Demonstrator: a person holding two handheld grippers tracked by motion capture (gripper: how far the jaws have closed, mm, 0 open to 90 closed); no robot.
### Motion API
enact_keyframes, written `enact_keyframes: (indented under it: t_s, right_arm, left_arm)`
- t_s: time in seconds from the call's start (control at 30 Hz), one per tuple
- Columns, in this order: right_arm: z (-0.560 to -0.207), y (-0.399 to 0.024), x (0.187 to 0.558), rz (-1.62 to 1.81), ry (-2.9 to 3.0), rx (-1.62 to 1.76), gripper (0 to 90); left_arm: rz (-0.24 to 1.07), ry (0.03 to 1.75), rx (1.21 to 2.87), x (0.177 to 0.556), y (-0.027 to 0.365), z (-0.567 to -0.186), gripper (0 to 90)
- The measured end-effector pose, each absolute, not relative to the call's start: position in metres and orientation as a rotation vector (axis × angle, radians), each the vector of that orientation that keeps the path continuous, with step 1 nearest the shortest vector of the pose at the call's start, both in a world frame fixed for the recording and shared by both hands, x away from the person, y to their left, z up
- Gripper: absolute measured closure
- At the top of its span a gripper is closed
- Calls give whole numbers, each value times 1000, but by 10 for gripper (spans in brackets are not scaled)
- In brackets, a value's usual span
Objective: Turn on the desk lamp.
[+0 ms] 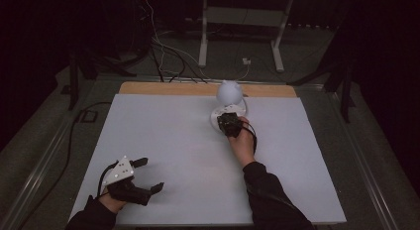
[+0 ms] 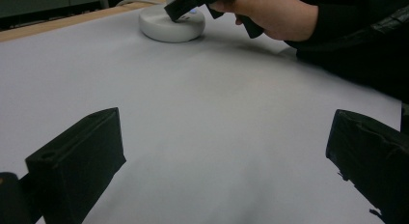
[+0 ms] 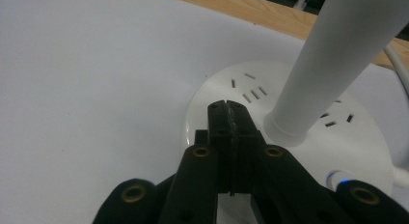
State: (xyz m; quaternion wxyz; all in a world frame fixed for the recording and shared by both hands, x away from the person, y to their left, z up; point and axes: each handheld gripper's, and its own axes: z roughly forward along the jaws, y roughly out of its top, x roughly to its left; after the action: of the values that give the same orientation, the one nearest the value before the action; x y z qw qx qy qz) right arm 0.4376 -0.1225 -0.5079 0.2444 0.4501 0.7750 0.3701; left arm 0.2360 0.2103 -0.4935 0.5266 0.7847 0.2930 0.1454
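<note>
A white lamp stands at the far middle of the table, with a round head (image 1: 229, 92), a thick white stem (image 3: 333, 55) and a flat round base (image 3: 308, 151) that carries socket slots. A small blue light (image 3: 337, 178) glows on the base's near side. My right gripper (image 3: 226, 108) is shut with nothing between its jaws, its tip just over the base's top beside the stem; it appears again over the base (image 2: 171, 27) as the right gripper (image 2: 185, 4). My left gripper (image 1: 151, 174) rests open at the near left, jaws wide apart over bare table (image 2: 226, 156).
The white table surface (image 1: 173, 141) has a wooden strip (image 1: 163, 87) along its far edge. A white cable (image 3: 398, 64) leaves the lamp base toward the back. Beyond the table, a white stand frame (image 1: 203, 46) and loose cables (image 1: 163, 51) lie on the dark floor.
</note>
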Motion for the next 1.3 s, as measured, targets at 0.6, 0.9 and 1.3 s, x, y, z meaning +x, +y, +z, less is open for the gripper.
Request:
enact_keyframes:
  t_s: [0.6, 0.9, 1.3]
  right_arm:
    - [-509, -121, 436, 998, 2112, 1213, 900]
    - [-508, -122, 433, 1071, 2085, 1242, 890]
    - [-491, -125, 417, 1212, 2034, 1169, 532]
  left_arm:
    - [346, 698, 1876, 236, 210, -494, 4]
    - [348, 698, 1876, 236, 210, -493, 4]
    - [347, 698, 1877, 237, 210, -494, 4]
